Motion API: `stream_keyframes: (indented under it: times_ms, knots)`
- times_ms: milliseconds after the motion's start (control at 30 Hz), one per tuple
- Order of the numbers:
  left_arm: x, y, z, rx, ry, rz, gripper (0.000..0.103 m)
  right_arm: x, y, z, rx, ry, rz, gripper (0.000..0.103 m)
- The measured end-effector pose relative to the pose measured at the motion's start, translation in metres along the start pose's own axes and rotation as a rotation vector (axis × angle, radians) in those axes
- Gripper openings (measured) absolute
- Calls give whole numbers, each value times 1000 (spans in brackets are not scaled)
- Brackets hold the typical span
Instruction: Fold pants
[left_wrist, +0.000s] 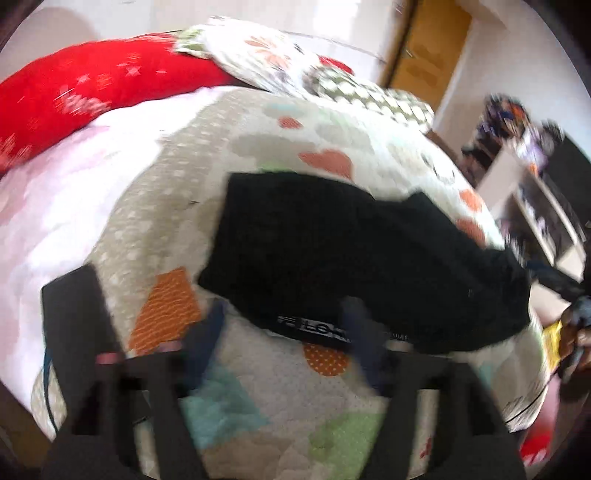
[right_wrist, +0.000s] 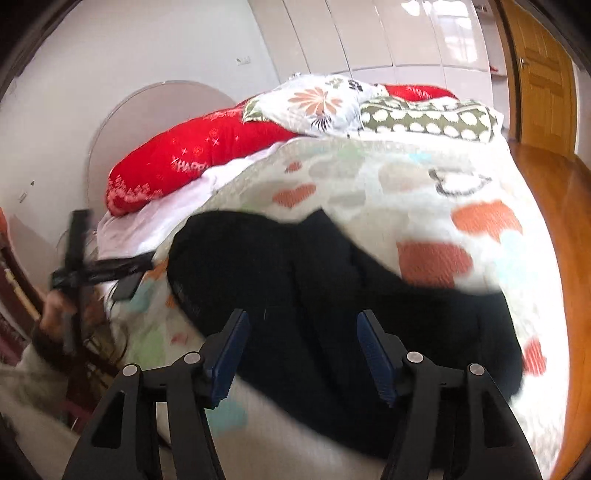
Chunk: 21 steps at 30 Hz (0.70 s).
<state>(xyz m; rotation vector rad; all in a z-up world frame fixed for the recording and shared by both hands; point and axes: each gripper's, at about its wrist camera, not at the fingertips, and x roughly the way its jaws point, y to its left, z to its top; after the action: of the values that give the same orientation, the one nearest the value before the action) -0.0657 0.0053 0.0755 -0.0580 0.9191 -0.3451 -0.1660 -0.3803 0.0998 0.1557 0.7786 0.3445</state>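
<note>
Your black pants (right_wrist: 314, 314) lie in a rumpled heap on the patchwork quilt (right_wrist: 424, 192), near the bed's close edge, and both of your grippers hang over them with jaws parted and nothing between the pads. In the left wrist view the left gripper (left_wrist: 286, 343) hovers at the waistband, where a strip of white lettering shows — too blurred to read beyond a few letters, roughly "LO". The right gripper (right_wrist: 303, 350) stands released above the dark mound of cloth, its blue pads (right_wrist: 231, 354) clear of the fabric as far as the view shows. The one piece of writing you can make out sits on the red pillow (right_wrist: 192, 155) at the far left of the bed: "HAPP", with the rest lost in a fold. Only the right wrist view gives you that word, the white wardrobe doors behind the bed and the orange wood floor on the right. Only the left wrist view shows the waistband label, a dark flat object (left_wrist: 74, 306) lying at the near left — and a cluttered shelf at the far right.
</note>
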Motion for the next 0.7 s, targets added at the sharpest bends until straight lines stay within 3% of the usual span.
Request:
stream_keyframes:
  times_ms: [100,167,300,333,400,433,467,500,567,700]
  knots:
    - [0,13,6,-64,-16,37,76,44,-6,24,50,-9,-27,63]
    - [9,21,12,-111,-13,70,82,67,-10,34,66,13,-49,63]
    - [41,26,20,-151,55,78,84,115,-12,52,28,55,-106,62]
    - [50,24,22,-138,64,77,84,126,-12,55,24,60,-113,59]
    - [66,20,24,-126,107,86,84,144,-17,60,38,76,-133,35]
    - [73,18,25,-125,131,82,75,150,-21,60,51,92,-136,11]
    - [75,15,25,-117,137,68,64,157,-26,60,71,108,-136,1]
    - [76,12,25,-99,142,78,50,158,-31,61,84,107,-135,1]
    - [70,7,22,-55,127,104,43,147,-33,60,91,80,-96,1]
    - [68,16,13,-49,126,117,41,131,-44,62,115,13,-119,1]
